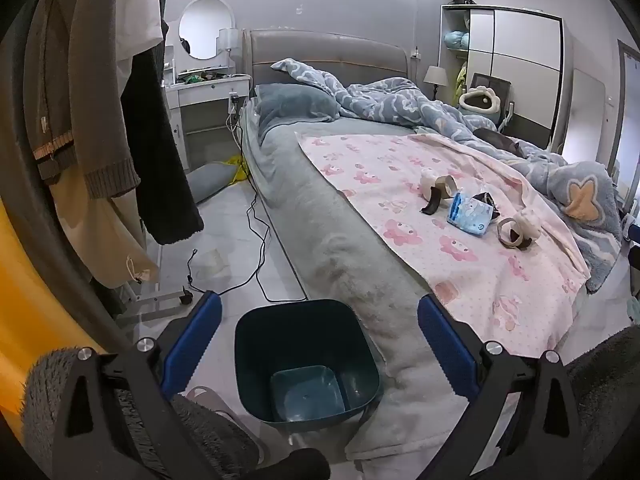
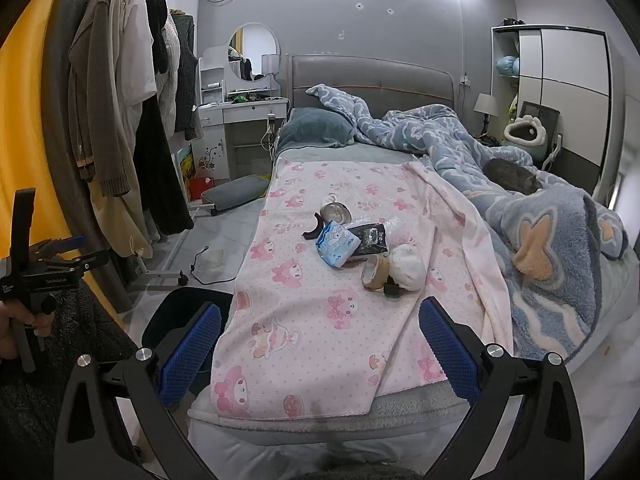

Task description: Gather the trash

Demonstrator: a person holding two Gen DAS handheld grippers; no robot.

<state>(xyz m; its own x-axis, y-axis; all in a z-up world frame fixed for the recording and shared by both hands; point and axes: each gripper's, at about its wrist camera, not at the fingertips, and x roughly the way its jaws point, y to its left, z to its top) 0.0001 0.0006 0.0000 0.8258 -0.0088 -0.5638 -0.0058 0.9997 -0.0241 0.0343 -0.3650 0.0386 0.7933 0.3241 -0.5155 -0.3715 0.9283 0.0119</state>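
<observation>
The left tongs (image 1: 319,340) are seen released, the two blue pads spread wide at the bottom of the left wrist view, with nothing held between them. Between the pads, at lower centre, a dark teal trash bin (image 1: 306,360) is shown standing on the floor against the side of the bed (image 1: 340,248); its interior appears bare. The right tongs (image 2: 320,344) are likewise released, the pads set wide apart at the bottom of the right wrist view, over the foot end of a pink patterned sheet (image 2: 320,320). The trash is grouped on this sheet, right of centre in both views: a blue-and-white packet (image 2: 336,243), a black wrapper (image 2: 370,240) touching it, a crumpled white tissue wad (image 2: 406,266), a cardboard tape roll (image 2: 376,272) just beside the wad, a second roll (image 2: 338,213) farther up the frame, and a dark curved piece (image 2: 314,231). A blue blanket (image 2: 540,240) is heaped at the right of the frame. Clothes on a rack (image 2: 132,120) are hung at the left.
</observation>
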